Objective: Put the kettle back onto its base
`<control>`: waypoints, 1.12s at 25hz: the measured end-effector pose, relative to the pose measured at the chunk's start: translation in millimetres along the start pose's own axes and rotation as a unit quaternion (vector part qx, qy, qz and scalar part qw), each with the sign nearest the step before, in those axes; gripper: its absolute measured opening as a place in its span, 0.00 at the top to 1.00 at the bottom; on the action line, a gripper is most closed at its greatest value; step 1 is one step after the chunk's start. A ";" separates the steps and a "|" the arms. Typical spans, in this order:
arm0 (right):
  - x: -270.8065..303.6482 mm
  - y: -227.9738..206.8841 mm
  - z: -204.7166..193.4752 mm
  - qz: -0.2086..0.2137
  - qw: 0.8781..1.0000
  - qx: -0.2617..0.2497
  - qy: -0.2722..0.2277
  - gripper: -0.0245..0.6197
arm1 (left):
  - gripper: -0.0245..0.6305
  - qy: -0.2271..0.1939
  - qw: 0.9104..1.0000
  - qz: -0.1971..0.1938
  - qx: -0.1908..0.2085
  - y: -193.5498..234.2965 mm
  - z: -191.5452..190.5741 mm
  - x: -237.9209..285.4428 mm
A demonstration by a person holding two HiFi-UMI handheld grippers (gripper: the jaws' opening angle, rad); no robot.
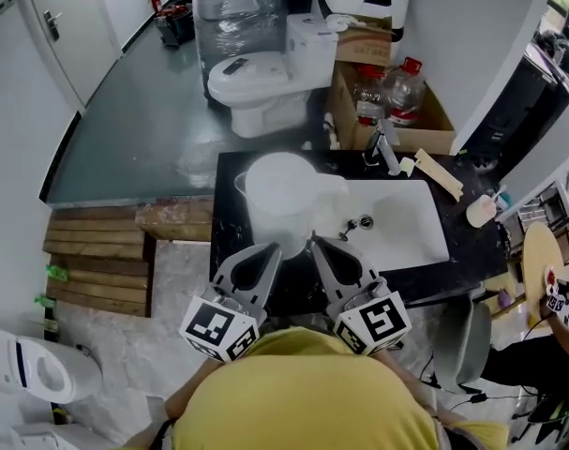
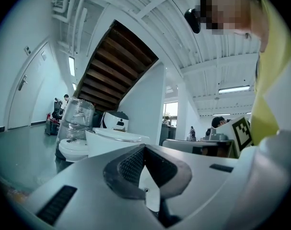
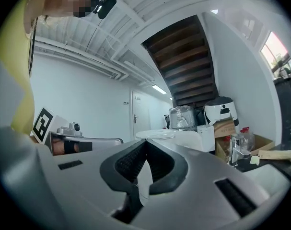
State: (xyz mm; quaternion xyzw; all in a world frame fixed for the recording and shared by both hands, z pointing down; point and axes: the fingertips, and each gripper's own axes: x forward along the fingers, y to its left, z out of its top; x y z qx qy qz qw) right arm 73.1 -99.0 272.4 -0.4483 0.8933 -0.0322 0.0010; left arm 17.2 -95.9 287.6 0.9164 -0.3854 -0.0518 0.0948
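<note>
The white kettle stood upright on the black counter, just left of the sink. No base showed beneath it, so whether it was already seated could not be told. The left gripper and the right gripper hung on the near side of the kettle, close to the person. Each had its jaws pressed together on nothing. That probably meant the kettle stood by itself and needed no grip.

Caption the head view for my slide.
Left gripper and right gripper, both shut, before the white kettle on the black countertop beside the sink.
</note>
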 end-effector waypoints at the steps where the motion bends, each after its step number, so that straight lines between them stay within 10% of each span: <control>1: 0.4 1.8 -1.5 0.006 1.000 -0.002 0.003 0.94 | 0.96 -0.002 1.000 -0.002 0.000 -3.3 -1.3 0.4; 28: -5.6 22.5 -10.6 0.039 0.999 -0.027 -0.002 0.94 | 0.96 -0.003 1.000 -0.011 -0.009 -17.1 -17.6 -16.5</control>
